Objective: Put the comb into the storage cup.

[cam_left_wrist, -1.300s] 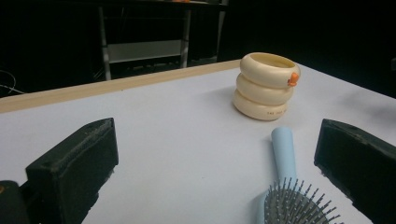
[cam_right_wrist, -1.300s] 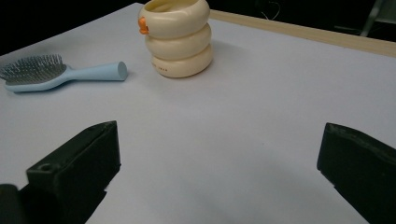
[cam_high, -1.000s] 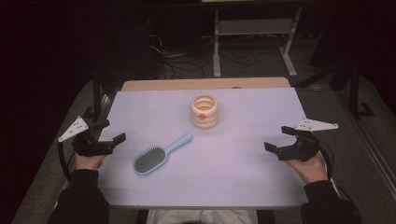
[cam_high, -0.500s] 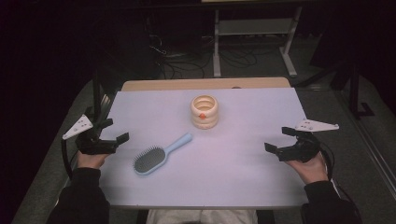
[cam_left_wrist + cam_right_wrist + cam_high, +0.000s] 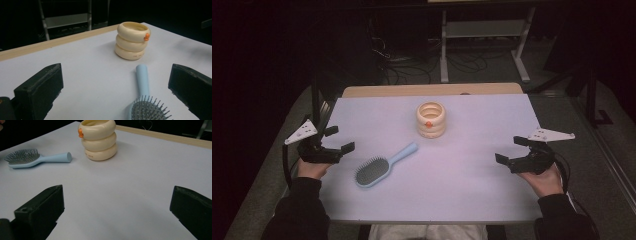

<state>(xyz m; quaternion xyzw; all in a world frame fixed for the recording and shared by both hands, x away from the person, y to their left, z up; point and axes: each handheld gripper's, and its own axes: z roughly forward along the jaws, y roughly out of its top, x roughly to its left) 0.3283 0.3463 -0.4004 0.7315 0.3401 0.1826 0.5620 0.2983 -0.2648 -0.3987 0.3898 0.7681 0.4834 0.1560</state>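
Blue brush lies lower left of centre, handle slanting up-right toward the cup; left gripper, just beside its bristles, is nearer, wide open, empty, like the right gripper.

— What sort of place are we in, do you think?

— We are in a lab or a recording room, not a home. We see a table covered with a plain pale sheet, lit brightly, and around it all is dark.

— And behind the table?

— There we see a metal rack with a shelf, and many loose cables lying on the grey floor. At the right stands a dark stand.

— So it looks like a test setup?

— Yes. We find no furniture of a house, only equipment and a bare work surface with a wooden edge at the far side.
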